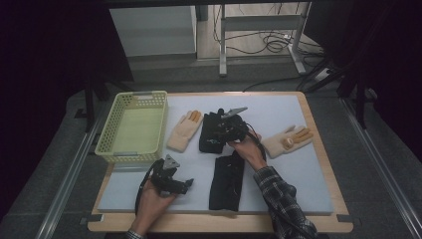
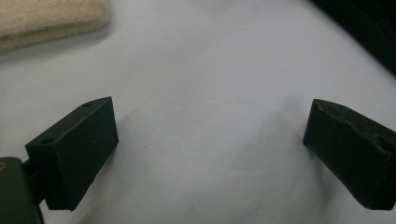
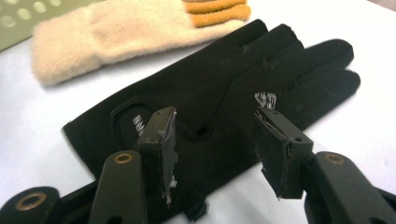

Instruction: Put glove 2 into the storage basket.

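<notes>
L claw [image 2: 210, 154] agape over bare mat [image 2: 210, 70], R claw [image 3: 215, 140] over black glove [image 3: 210, 84]

Two black gloves [image 1: 212, 131] [image 1: 227, 182]; two cream gloves [image 1: 183, 130] [image 1: 287, 140] (orange-fingered); one yellow basket [image 1: 133, 154]; two grippers [image 1: 190, 182] [image 1: 217, 117]

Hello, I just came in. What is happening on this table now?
A person works at a white mat with a tool in each hand. The right tool is open, just above a black glove in mid-table, not yet gripping it. The left tool is open over bare mat near the front. A second black glove, two cream gloves and a yellow basket with nothing visible inside lie around.
</notes>
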`<state>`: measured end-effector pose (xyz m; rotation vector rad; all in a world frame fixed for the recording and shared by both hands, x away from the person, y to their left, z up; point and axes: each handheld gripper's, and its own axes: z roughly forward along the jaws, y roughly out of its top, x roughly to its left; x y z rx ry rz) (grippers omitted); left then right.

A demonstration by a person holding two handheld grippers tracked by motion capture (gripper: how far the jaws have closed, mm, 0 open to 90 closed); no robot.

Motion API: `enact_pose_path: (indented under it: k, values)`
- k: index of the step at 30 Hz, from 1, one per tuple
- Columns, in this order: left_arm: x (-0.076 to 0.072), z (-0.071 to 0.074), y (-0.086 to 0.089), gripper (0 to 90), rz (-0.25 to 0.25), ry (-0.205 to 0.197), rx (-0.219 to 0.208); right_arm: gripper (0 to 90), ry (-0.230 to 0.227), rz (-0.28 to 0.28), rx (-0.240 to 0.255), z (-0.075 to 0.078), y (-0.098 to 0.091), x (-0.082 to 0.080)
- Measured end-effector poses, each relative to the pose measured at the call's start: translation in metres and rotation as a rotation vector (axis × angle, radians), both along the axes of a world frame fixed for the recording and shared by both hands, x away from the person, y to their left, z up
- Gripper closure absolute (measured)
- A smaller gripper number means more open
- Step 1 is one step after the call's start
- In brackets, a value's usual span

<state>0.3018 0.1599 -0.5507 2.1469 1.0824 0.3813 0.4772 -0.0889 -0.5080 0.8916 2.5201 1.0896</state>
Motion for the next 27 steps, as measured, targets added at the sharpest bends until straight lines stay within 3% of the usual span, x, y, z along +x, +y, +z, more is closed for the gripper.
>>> enact_pose_path:
  k: [4,8,10,11,13,14,15,17,18,19,21,24,27]
  values:
    - [0.000,0.000,0.000,3.2,0.003,0.000,-0.005,47.7,-0.004,0.015,-0.011,-0.006,0.011,0.009]
    - [0.000,0.000,0.000,3.2,0.003,0.000,-0.005,38.0,0.004,-0.003,-0.016,-0.012,0.020,0.018]
    - [0.000,0.000,0.000,3.2,0.003,0.000,-0.006,36.9,0.011,-0.006,-0.042,-0.017,0.023,0.023]
    - [0.000,0.000,0.000,3.2,0.003,0.000,-0.006,37.6,0.018,-0.001,-0.024,-0.020,0.022,0.026]
    - [0.000,0.000,0.000,3.2,0.003,0.000,-0.006,44.0,0.031,-0.009,0.003,-0.023,0.021,0.029]
    - [0.000,0.000,0.000,3.2,0.003,-0.001,-0.005,54.6,0.021,-0.011,0.006,-0.024,0.020,0.028]
    - [0.000,0.000,0.000,3.2,0.003,-0.001,-0.006,54.6,0.021,-0.011,0.006,-0.024,0.020,0.028]
    - [0.000,0.000,0.000,3.2,0.003,-0.001,-0.005,62.9,0.022,-0.035,0.008,-0.023,0.020,0.028]
    - [0.000,0.000,0.000,3.2,0.003,-0.001,-0.005,71.3,0.015,-0.059,0.008,-0.023,0.019,0.028]
    - [0.000,0.000,0.000,3.2,0.003,-0.001,-0.005,71.3,0.015,-0.059,0.008,-0.023,0.019,0.028]
    - [0.000,0.000,0.000,3.2,0.003,0.000,-0.006,81.2,0.005,-0.064,0.008,-0.021,0.019,0.026]
    - [0.000,0.000,0.000,3.2,0.003,0.000,-0.007,85.4,-0.002,-0.085,-0.029,-0.018,0.024,0.020]
    - [0.000,0.000,0.000,3.2,0.003,0.000,-0.007,86.0,0.013,-0.096,-0.029,-0.016,0.024,0.019]
